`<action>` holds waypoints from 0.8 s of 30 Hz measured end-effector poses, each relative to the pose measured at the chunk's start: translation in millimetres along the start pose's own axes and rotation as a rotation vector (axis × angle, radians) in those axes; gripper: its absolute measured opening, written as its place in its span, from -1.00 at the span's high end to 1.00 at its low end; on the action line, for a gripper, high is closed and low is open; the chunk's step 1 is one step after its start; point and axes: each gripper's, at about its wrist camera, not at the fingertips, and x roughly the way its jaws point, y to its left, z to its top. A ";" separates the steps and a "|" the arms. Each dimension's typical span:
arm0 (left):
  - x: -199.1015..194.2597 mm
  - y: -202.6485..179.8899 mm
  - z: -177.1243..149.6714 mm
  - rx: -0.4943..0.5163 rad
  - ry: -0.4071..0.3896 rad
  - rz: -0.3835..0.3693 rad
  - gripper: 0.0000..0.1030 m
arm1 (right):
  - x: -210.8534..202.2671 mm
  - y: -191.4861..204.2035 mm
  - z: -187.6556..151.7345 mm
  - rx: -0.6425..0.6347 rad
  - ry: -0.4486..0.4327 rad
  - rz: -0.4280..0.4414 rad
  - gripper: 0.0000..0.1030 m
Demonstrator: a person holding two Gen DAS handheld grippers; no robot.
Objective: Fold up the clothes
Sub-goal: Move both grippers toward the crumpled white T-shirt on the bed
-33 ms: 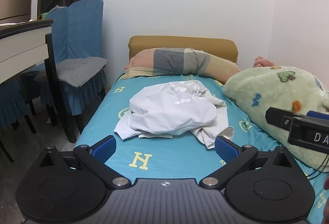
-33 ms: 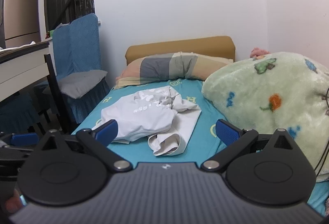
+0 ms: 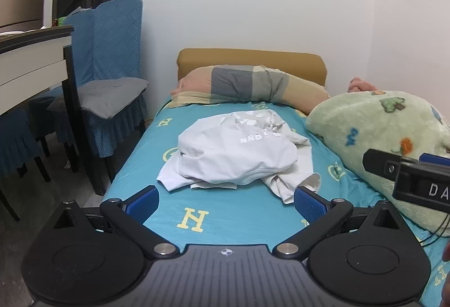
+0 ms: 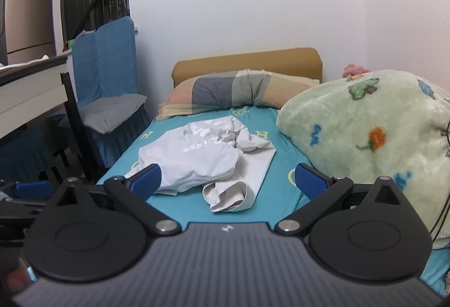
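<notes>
One crumpled white garment [image 3: 239, 155] lies mid-bed on the teal sheet [image 3: 213, 211], unfolded — striped pillow [image 3: 247, 84] behind, green blanket [image 3: 377, 135] alongside, blue chair [image 3: 112, 76] at the bedside. Left gripper [image 3: 226, 201] and right gripper [image 4: 229, 180] spread wide, holding nothing — no change from before.

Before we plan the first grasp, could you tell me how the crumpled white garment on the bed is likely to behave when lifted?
The white garment lies in soft folds, so it will probably drape limply. It looks like thin fabric, so likely light. Its layers overlap loosely on the teal sheet, so a single pinch may lift only one layer and the rest may trail.
</notes>
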 end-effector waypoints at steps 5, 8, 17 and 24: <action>-1.2 0.6 3.1 0.004 0.022 -0.006 -0.99 | 0.5 -0.8 -1.2 -0.018 -0.026 0.004 -1.00; -1.9 0.9 4.9 0.006 0.035 -0.010 -0.99 | -0.3 -3.0 -0.2 -0.003 -0.020 0.015 -1.00; -14.5 -2.2 5.7 0.007 0.037 -0.044 -0.99 | -0.9 -11.9 12.2 0.018 -0.025 0.012 -1.00; -16.1 2.7 4.4 -0.029 0.039 -0.074 -0.99 | -1.4 -21.6 14.6 0.040 -0.026 -0.016 -1.00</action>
